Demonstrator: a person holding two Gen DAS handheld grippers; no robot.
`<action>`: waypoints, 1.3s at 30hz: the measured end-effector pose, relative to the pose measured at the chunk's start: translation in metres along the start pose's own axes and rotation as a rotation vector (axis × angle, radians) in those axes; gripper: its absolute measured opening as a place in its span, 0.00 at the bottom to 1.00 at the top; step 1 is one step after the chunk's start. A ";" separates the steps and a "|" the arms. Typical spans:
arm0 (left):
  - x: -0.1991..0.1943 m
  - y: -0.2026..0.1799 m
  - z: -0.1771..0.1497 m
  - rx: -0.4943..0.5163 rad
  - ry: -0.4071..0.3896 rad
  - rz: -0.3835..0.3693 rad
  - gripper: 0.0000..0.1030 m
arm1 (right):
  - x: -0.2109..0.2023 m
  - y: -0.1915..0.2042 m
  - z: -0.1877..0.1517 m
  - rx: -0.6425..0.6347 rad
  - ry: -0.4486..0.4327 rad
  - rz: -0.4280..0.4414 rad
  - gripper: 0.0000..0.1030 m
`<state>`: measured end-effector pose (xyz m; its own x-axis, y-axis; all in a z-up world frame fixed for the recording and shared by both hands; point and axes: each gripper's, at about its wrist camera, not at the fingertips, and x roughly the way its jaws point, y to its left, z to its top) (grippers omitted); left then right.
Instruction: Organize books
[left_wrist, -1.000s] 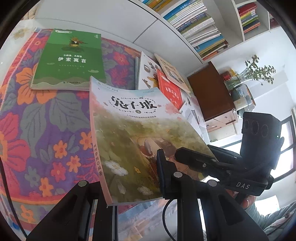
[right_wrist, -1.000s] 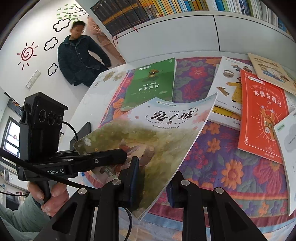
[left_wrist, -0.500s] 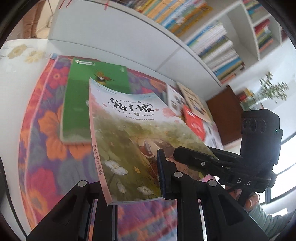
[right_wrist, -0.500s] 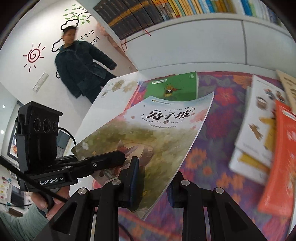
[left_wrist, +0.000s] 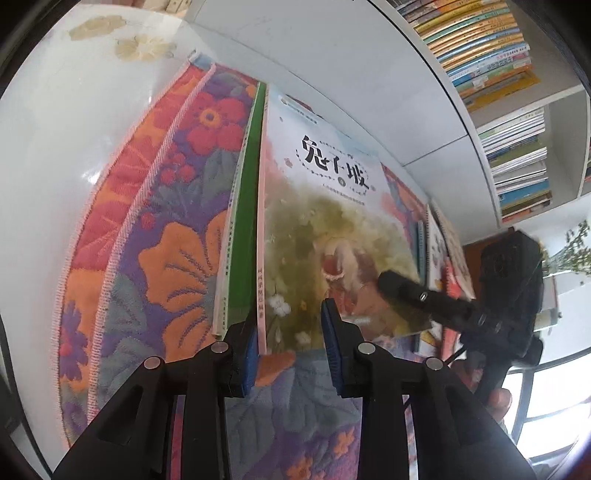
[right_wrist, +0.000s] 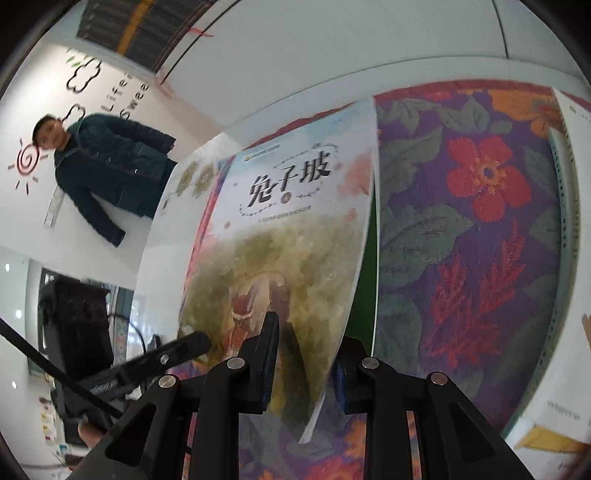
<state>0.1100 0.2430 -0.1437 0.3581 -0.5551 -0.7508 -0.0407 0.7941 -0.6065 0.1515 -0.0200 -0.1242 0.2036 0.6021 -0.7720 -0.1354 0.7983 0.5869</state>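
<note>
2 tools (left_wrist: 290, 343) (right_wrist: 306, 363) astride rabbit book's (left_wrist: 332, 221) near edge

**Both tools angled downward**

The left tool (left_wrist: 290, 341) is pointed steeply down; its jaws have just been opening, a gap seen at the right pad. The right tool (right_wrist: 306, 360) is likewise tilted down, jaws nearly closed.

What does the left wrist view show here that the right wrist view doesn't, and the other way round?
Only the left wrist view: colourful shelved books, a potted plant, and the right gripper reaching in.

Only the right wrist view: a bystander in a dark jacket, a sun wall sticker, and the left gripper.

Both: the rabbit picture book over the green book on the floral cloth.
</note>
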 end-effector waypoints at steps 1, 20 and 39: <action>-0.001 -0.001 -0.001 0.003 0.001 0.015 0.26 | -0.001 -0.002 0.003 0.022 -0.012 0.004 0.25; 0.009 -0.140 -0.099 0.341 0.151 0.070 0.26 | -0.153 -0.005 -0.092 -0.053 -0.223 -0.171 0.60; 0.196 -0.341 -0.226 0.384 0.364 -0.040 0.26 | -0.301 -0.315 -0.135 0.224 -0.220 -0.431 0.36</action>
<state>-0.0169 -0.1932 -0.1433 0.0022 -0.5823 -0.8130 0.3354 0.7663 -0.5480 0.0020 -0.4509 -0.1099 0.3964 0.1838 -0.8995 0.2107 0.9354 0.2839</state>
